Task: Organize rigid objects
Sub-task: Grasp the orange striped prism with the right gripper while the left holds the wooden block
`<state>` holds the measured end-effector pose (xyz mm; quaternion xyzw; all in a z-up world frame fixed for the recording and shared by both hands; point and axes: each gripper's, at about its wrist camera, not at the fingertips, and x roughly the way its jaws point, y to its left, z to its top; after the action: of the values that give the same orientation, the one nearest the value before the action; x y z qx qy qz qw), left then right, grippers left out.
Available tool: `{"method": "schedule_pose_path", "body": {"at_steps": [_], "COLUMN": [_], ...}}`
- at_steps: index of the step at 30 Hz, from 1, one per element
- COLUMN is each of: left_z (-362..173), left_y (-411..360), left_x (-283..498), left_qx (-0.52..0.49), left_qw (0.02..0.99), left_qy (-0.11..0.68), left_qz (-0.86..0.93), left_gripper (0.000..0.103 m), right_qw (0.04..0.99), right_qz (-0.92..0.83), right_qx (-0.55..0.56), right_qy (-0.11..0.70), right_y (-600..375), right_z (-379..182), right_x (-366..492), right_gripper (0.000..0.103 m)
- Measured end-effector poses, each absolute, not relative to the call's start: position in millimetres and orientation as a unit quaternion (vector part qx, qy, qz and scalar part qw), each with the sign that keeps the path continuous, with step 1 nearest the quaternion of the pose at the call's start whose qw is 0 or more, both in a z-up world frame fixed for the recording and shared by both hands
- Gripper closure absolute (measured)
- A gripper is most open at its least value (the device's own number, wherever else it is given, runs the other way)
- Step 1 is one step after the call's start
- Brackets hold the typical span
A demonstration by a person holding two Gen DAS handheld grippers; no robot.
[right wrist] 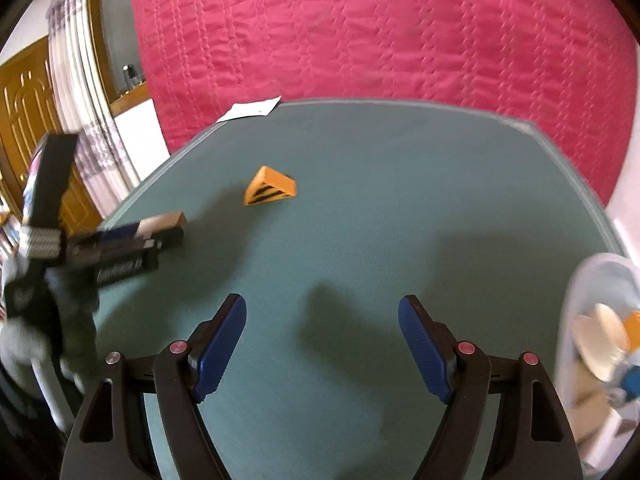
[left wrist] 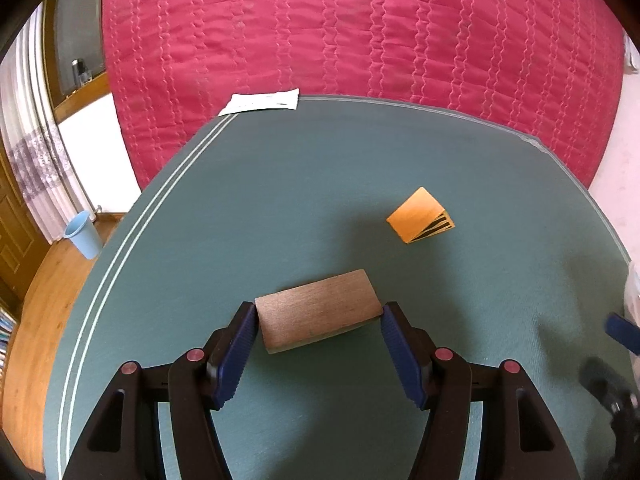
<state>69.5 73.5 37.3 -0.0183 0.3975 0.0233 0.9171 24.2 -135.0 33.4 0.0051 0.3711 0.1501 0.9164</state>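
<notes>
Left tool (left wrist: 319,316) clamped on wooden block (left wrist: 318,310)

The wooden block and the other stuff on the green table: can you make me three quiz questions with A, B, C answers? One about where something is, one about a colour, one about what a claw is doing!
1. Where is the white paper?
A. at the far edge of the table
B. under the block
C. inside the tub

2. What colour is the wedge?
A. blue
B. orange with black stripes
C. white

3. What is the left claw doing?
A. open and bare
B. gripping the wooden block
C. gripping the wedge

Answers:
1 A, the paper lies at the table's far edge by the pink quilt.
2 B, its face shows black stripes on orange.
3 B, both blue pads press the block's ends.
</notes>
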Motion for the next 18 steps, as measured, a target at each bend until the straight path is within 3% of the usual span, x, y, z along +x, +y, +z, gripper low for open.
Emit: {"method": "schedule_pose_path", "body": {"at_steps": [18], "left_z": [42.5], "left_y": [107.6], "left_x": [42.0], "left_qx": [-0.045], "left_qw": [0.925], "left_qy": [0.377], "left_qz": [0.027], "left_gripper": [0.036], "right_qw": [0.884], "right_qz": [0.170], "right_qx": [0.054], "right_qy": [0.432], "right_y": [-41.3], "right_z": [15.0], "right_x": [146.4], "right_gripper": [0.023]}}
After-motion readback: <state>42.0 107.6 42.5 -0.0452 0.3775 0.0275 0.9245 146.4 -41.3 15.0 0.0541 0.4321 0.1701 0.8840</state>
